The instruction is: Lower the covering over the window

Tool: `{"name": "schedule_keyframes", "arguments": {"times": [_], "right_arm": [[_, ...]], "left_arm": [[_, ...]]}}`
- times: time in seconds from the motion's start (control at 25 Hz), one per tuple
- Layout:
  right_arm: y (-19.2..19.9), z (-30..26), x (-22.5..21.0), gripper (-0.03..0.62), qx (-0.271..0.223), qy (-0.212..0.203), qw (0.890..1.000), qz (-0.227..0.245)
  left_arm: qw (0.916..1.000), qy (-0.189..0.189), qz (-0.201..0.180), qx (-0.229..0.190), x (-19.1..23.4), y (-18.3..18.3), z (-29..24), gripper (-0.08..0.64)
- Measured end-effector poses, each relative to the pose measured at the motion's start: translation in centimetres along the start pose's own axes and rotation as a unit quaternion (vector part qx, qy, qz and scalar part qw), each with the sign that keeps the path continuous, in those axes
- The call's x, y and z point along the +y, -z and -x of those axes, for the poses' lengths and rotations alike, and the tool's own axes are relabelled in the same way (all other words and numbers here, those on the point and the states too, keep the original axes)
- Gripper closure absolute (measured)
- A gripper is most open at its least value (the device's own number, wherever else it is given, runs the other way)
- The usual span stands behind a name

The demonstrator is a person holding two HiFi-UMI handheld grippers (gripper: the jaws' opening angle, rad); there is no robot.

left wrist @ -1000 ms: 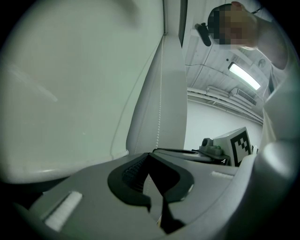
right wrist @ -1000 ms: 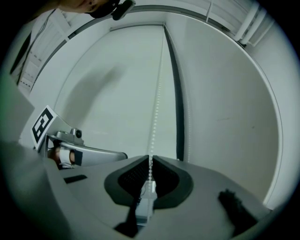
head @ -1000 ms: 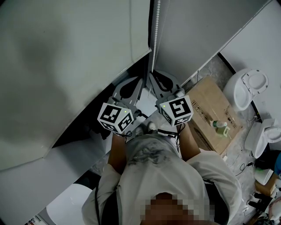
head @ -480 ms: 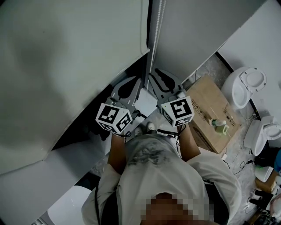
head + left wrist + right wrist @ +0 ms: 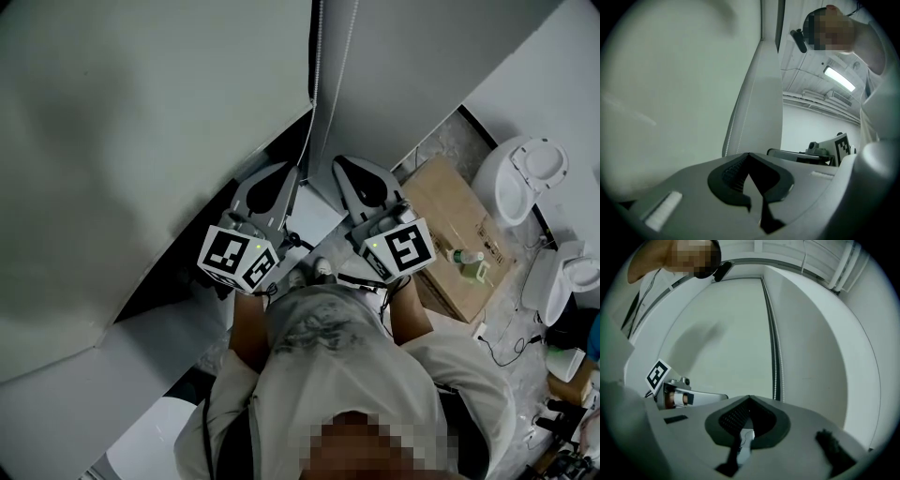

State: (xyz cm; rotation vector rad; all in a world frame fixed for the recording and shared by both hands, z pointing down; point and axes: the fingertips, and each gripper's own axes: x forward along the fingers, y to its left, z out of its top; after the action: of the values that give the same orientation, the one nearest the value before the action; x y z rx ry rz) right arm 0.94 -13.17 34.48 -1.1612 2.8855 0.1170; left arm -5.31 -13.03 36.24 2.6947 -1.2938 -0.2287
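**Both grippers shut beside the chain, blind only part-way down**

Facing the blind [image 5: 141, 141], hung flat ahead and drawn only part of the way down, with a dark bare strip of window under its slanting bottom edge; judging by that, more lowering left to do. Standing close and square to the blind's right edge, most likely for reach of the chain [image 5: 777, 366] hanging in the narrow gap beside the wall [image 5: 422, 56]. Holding the left gripper [image 5: 749, 155] and the right gripper [image 5: 750, 398] level and side by side, tips up near that gap, seemingly set for pulling hand over hand. Keeping the left jaws pressed fully together, with nothing visible between them. Just been closing the right jaws, now tip to tip; chain running down just right of those tips, no bead to be seen between the pads, so no grip on it to be vouched for
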Motion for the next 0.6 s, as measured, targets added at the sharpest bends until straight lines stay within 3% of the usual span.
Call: {"name": "schedule_keyframes", "arguments": {"times": [0.2, 0.6], "right_arm": [[-0.2, 1.0, 0.3, 0.575, 0.002, -0.012, 1.0, -0.019], [1.2, 2.2, -0.1, 0.577, 0.012, -0.007, 0.999, -0.049]], "left_arm": [[0.9998, 0.004, -0.016, -0.007, -0.7, -0.9, 0.7, 0.554], [0.9999, 0.01, -0.006, 0.006, -1.0, 0.5, 0.2, 0.554]]}}
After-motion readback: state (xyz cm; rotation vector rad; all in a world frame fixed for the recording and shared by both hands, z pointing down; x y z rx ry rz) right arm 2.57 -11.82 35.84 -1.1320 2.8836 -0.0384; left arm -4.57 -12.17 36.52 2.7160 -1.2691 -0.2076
